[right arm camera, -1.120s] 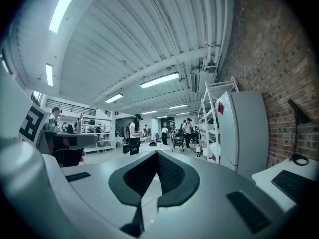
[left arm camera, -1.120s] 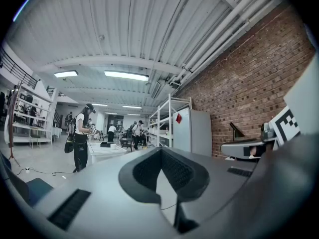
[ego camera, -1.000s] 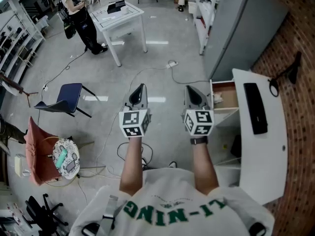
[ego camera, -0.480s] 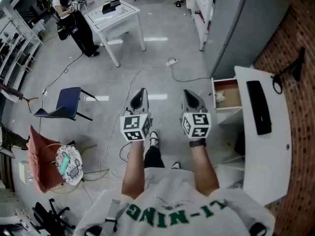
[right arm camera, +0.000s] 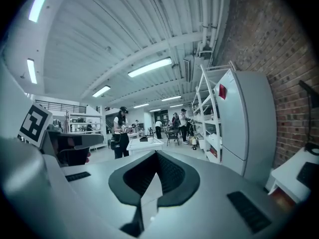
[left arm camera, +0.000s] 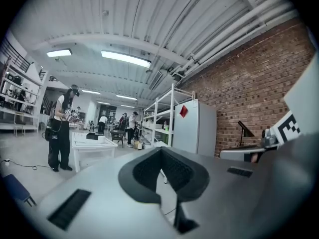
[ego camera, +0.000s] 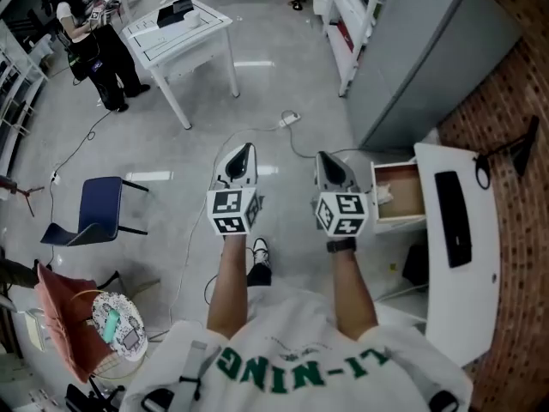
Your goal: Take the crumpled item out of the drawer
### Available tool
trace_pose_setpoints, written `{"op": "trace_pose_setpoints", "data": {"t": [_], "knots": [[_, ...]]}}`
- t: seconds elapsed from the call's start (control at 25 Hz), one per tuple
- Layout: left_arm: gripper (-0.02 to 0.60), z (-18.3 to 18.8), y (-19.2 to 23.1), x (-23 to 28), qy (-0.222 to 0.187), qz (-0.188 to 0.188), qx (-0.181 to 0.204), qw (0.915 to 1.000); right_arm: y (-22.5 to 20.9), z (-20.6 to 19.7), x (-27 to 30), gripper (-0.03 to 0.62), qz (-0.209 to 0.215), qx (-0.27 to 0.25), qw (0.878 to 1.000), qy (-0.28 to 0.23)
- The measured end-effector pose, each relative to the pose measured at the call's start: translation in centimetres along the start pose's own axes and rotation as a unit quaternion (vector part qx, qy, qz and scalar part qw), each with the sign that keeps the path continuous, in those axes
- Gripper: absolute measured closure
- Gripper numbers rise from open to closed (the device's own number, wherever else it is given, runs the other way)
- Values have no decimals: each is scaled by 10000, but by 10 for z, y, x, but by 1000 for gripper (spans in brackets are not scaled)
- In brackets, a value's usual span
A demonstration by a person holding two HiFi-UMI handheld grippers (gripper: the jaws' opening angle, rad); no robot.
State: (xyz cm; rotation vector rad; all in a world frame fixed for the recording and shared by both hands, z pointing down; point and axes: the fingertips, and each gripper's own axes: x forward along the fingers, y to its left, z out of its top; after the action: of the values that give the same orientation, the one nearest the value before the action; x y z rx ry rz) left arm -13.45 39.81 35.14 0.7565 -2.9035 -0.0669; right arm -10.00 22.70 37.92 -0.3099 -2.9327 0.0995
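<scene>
In the head view an open wooden drawer (ego camera: 403, 197) sticks out from the white desk (ego camera: 455, 281) at the right. A pale crumpled item (ego camera: 383, 192) lies at the drawer's near-left end. My right gripper (ego camera: 327, 158) hovers in the air just left of the drawer, shut and empty. My left gripper (ego camera: 243, 151) is held level beside it, further left over the floor, also shut with nothing in it. In the left gripper view the left gripper (left arm camera: 161, 151) points across the room. In the right gripper view the right gripper (right arm camera: 155, 154) does the same, and neither view shows the drawer.
A black keyboard (ego camera: 452, 218) lies on the desk, and a black lamp (ego camera: 513, 142) stands at its far end. A grey cabinet (ego camera: 425, 58) is beyond the drawer. A white table (ego camera: 176, 31), a blue chair (ego camera: 96, 215) and floor cables (ego camera: 289, 120) lie ahead.
The head view has shifted: the desk and drawer now sit lower and further right, and a foot shows below. Both grippers stay shut and side by side.
</scene>
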Motion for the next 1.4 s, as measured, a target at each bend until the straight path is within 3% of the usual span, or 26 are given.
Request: {"op": "trace_pose_setpoints", "data": {"t": [0.16, 0.48, 0.72, 1.04, 1.24, 1.4], "knots": [[586, 13, 27, 55, 19, -262, 124, 9996, -3, 14, 59, 591, -103, 22, 9999, -37], [586, 25, 33, 138, 94, -926, 254, 9953, -36, 35, 120, 591, -531, 165, 9983, -172], [586, 12, -12, 189, 266, -1754, 257, 9838, -81, 26, 107, 590, -1202, 200, 9925, -127], [586, -1, -167, 265, 446, -3104, 331, 9490, -200, 20, 50, 591, -2318, 326, 9719, -250], [586, 3, -279, 308, 432, -3844, 608, 9202, -297, 22, 5, 591, -3065, 574, 9493, -388], [586, 5, -362, 341, 349, -4434, 863, 8915, -367, 19, -23, 591, -3601, 693, 9289, -518]]}}
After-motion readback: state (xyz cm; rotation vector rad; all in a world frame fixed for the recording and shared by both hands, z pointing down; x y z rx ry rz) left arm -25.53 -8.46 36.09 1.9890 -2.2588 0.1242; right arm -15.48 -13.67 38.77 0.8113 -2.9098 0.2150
